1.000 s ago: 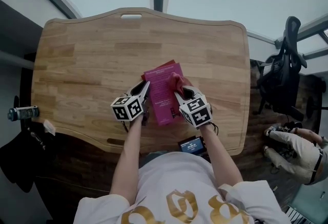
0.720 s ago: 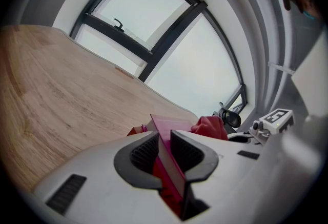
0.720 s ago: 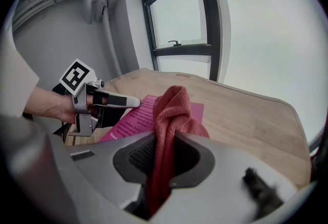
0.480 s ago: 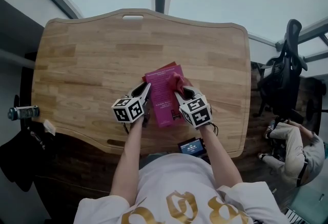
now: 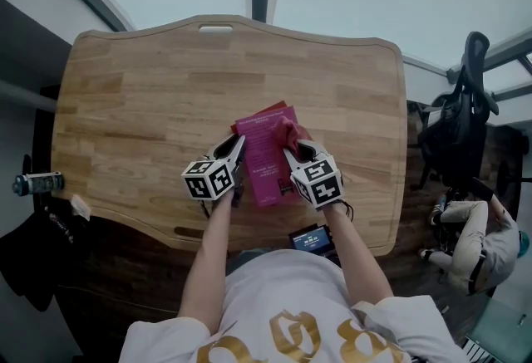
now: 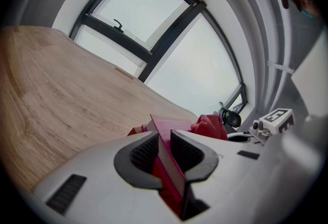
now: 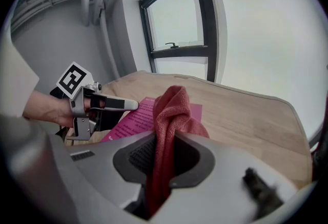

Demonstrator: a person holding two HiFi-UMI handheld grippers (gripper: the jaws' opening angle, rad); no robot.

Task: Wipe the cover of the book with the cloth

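- Over the last second we see next to nothing move at the table (image 5: 150, 104) — both hands sit just where they were, and so does the book.
- The left claw (image 5: 238, 145) is pinching the book (image 5: 264, 162) by its 9 o'clock edge. In the left gripper view the pink cover runs straight between the pads, firmly gripped.
- The right claw (image 5: 291, 150) is clamped on the red cloth (image 5: 287, 133), with a fold bunched between the jaws and spilling out ahead.
- The book lies midway across the table, toward the 6 o'clock edge, close to us. The cloth rests on its cover at about 1 o'clock.
- The only real change — the person (image 5: 478, 241) off the table at 4 o'clock has shifted pose, which has nothing to do with our work.
- We read this as a pause mid-wipe, not a stroke. The cloth is on the cover and the book is steadied, so the set-up is done. We judge that the stretch of cover toward 6 o'clock has yet to be wiped.
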